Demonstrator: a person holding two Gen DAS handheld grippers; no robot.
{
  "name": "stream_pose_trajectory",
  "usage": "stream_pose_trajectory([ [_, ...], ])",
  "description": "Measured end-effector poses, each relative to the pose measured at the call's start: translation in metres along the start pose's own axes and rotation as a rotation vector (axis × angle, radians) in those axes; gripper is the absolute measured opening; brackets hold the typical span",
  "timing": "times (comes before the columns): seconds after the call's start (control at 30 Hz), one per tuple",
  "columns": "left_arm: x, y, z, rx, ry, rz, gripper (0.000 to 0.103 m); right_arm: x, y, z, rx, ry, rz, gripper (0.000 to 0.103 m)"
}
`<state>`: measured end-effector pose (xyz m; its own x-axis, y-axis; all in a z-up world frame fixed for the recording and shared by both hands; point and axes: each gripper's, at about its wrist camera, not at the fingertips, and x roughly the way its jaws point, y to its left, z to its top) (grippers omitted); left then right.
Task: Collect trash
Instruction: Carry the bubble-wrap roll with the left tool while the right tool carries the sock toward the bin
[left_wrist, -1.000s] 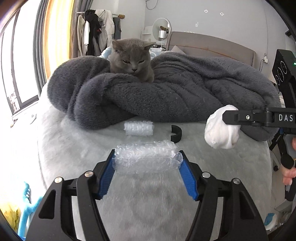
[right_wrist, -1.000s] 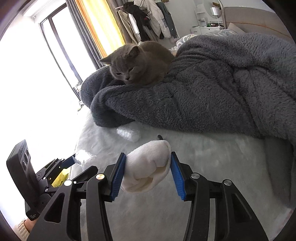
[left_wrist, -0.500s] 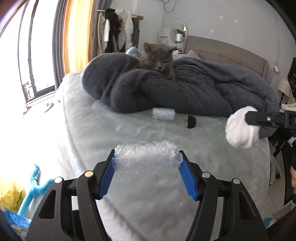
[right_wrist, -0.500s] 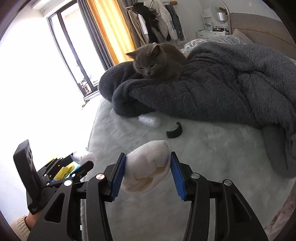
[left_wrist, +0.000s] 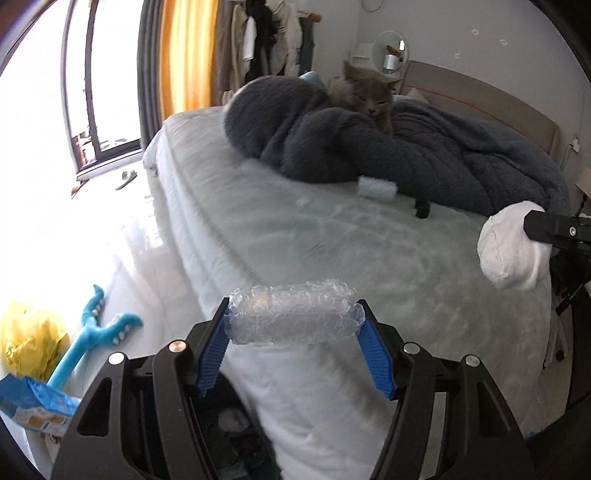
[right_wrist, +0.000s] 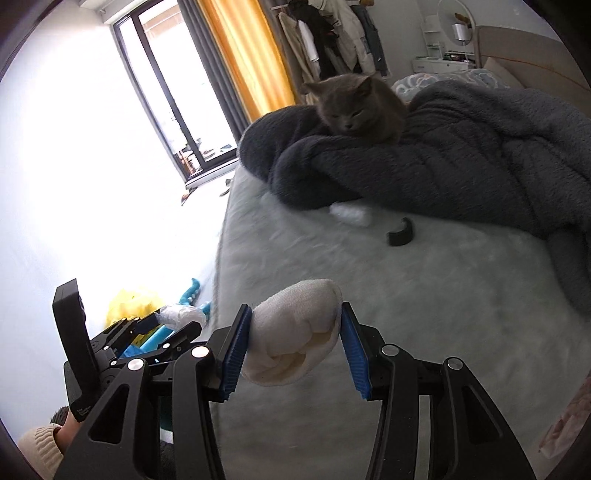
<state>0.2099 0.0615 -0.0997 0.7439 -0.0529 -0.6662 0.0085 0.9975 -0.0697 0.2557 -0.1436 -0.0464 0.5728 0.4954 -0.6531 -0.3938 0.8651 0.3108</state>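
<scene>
Left gripper (left_wrist: 293, 347): blue pads clamped on the two ends of a roll of bubble wrap (left_wrist: 293, 318), held crosswise above the near corner of the bed (left_wrist: 332, 251); its handle is cut off by the lower edge of the left wrist view. Right gripper (right_wrist: 295, 345): pads pressed on both sides of a balled white cloth (right_wrist: 293, 332), carried above the pale bed cover; in the left wrist view only one black finger shows, the rest lost past the right edge. Left on the bed: a second, smaller roll of bubble wrap (left_wrist: 376, 188) lying at the hem of the dark grey blanket (left_wrist: 443, 158), and just beside it a small curved black piece (right_wrist: 400, 233), too small to identify. A grey cat (right_wrist: 360, 107) rests on the blanket, its lower body hidden in the folds. On the floor beside the bed: a yellow bag (left_wrist: 27, 341), a blue toy (left_wrist: 92, 341) and a blue package (left_wrist: 33, 404), this last partly cut off. The floor under the window (right_wrist: 173, 92) is washed out by glare. A cream sleeve (right_wrist: 35, 450) shows at the lower left corner of the right wrist view; the hand is largely hidden.
</scene>
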Motion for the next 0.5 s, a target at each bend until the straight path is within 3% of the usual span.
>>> stream_pose_trajectory([
  [0.5,-0.006,0.053,-0.029,-0.081,0.065,0.095,0.068,0.034,0.062,-0.005,-0.060,0.039,0.083,0.049],
])
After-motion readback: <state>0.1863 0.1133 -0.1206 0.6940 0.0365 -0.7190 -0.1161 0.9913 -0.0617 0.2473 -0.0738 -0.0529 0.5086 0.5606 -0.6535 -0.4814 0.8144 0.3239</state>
